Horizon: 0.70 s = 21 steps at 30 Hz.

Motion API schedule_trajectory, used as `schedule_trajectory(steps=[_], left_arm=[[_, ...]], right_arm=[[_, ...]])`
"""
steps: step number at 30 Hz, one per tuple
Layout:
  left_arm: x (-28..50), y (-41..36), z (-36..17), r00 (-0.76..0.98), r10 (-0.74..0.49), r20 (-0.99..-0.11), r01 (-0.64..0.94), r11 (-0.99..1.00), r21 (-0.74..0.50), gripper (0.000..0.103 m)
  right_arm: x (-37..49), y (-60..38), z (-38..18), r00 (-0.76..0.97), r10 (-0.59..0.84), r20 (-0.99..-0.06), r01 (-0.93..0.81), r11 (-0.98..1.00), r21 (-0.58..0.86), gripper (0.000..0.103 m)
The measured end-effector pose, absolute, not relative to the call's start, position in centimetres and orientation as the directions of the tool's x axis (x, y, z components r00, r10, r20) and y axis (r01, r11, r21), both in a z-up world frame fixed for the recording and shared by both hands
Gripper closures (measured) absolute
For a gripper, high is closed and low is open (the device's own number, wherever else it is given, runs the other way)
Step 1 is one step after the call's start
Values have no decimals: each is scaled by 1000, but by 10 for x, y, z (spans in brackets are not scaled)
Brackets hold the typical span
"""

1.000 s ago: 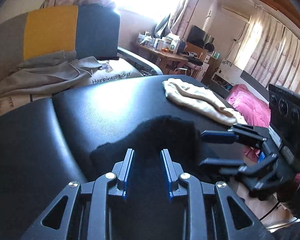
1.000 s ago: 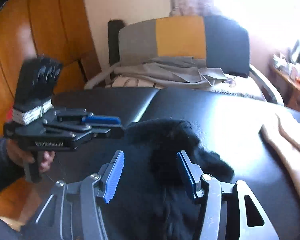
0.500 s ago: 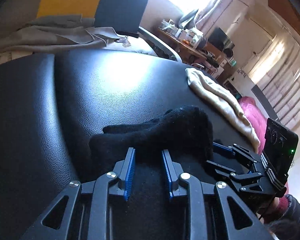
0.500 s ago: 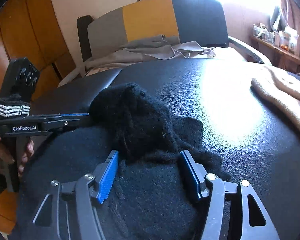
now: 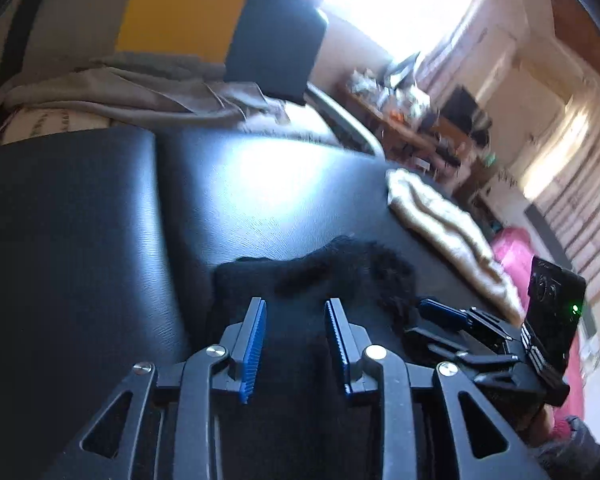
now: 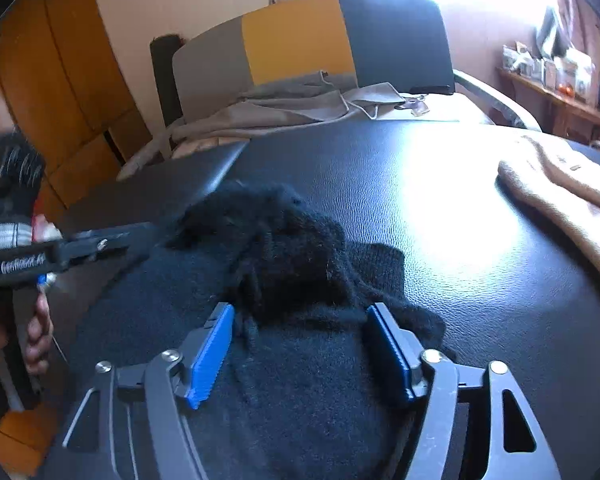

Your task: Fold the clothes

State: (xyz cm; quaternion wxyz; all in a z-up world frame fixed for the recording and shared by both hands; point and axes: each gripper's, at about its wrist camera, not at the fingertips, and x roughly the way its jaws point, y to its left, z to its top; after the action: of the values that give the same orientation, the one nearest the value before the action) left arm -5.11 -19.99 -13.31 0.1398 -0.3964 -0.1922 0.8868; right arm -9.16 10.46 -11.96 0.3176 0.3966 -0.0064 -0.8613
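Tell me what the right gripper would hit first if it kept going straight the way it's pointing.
Probably the bunched black garment: the right gripper, jaws opening, points down at its raised fold on the black cushion.

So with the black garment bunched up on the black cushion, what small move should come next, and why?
Probably lift both grippers clear. The right gripper and left gripper are opening over the black knit garment, whose folded flap lies on it, their pads not pressing it.

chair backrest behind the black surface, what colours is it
Three blocks: grey, yellow and dark navy on the chair backrest; clearest in the right wrist view.
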Motion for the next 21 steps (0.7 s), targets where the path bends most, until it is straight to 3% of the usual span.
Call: schedule_trajectory(steps=[1, 4, 10, 15, 21], left_arm=[[-41, -211, -132, -648, 422, -634, -89, -869, -488, 67], [-18, -236, -138, -632, 494, -597, -87, -811, -579, 60], [10, -252, -173, -541, 653, -530, -101, -676, -730, 56], [6, -246, -195, -503, 714, -486, -108, -611, -785, 50], [-16, -238, -205, -493, 734, -467, -133, -594, -793, 49]], right_arm=[[-88, 111, -113, -481, -579, -658, 541, -787, 298, 16], [-76, 136, -99, -418, -672, -611, 523, -728, 443, 1], [-54, 185, -128, -253, -765, -592, 372, -642, 670, 1], [-51, 195, -154, -228, -781, -581, 286, -624, 727, 1], [-75, 165, -158, -198, -799, -568, 332, -600, 728, 0]])
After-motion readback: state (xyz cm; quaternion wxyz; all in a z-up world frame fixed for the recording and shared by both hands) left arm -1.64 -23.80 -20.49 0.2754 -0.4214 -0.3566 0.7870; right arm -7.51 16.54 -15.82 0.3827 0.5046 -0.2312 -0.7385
